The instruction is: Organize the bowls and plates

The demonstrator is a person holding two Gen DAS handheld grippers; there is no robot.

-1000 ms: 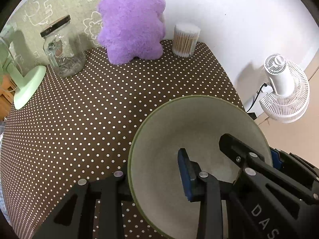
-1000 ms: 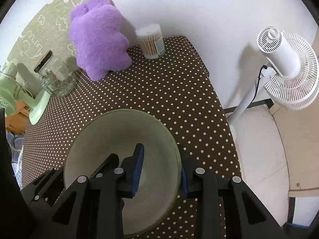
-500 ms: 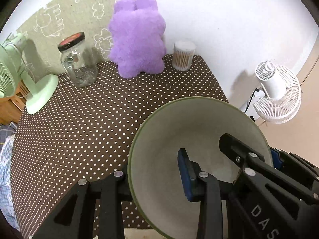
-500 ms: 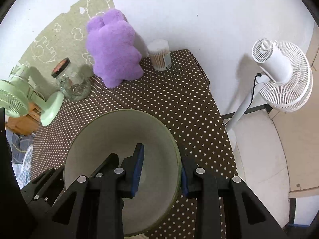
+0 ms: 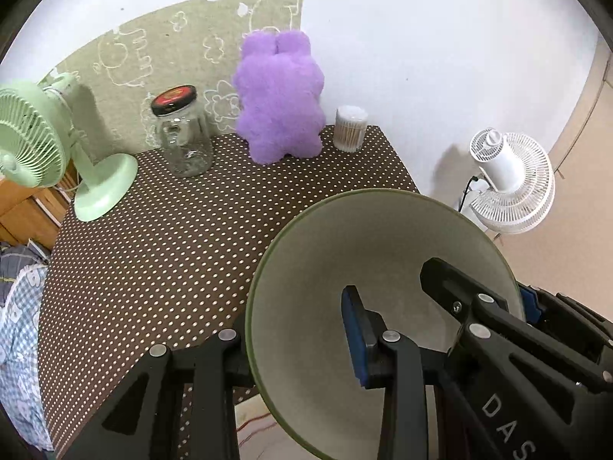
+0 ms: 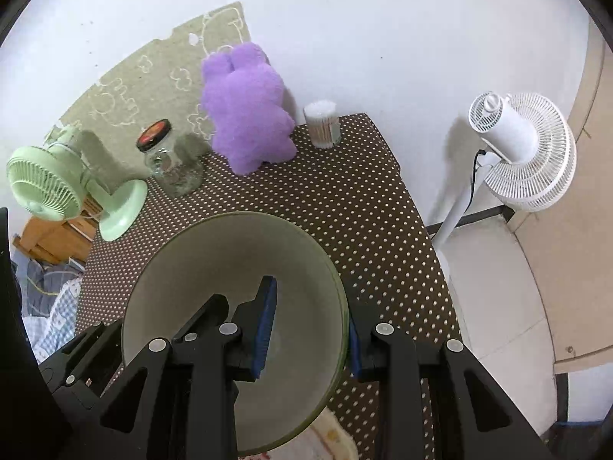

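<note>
A large pale bowl with a green rim [image 5: 367,253] is held in the air above the near edge of the brown polka-dot table [image 5: 184,230]. My left gripper [image 5: 295,341] is shut on its left rim, one blue-padded finger inside the bowl and one outside. My right gripper [image 6: 310,318] is shut on the right rim of the same bowl [image 6: 222,268], also one finger inside and one outside. The right gripper's body shows at the bowl's far side in the left wrist view.
At the back of the table stand a purple plush toy [image 5: 279,96], a glass jar with a dark lid [image 5: 180,130], a cotton swab tub [image 5: 350,128] and a green desk fan [image 5: 46,142]. A white floor fan [image 6: 525,149] stands right of the table.
Both grippers have lifted the bowl up and back toward me. The table and its objects now look smaller and farther away, and the green fan has come fully into view.
</note>
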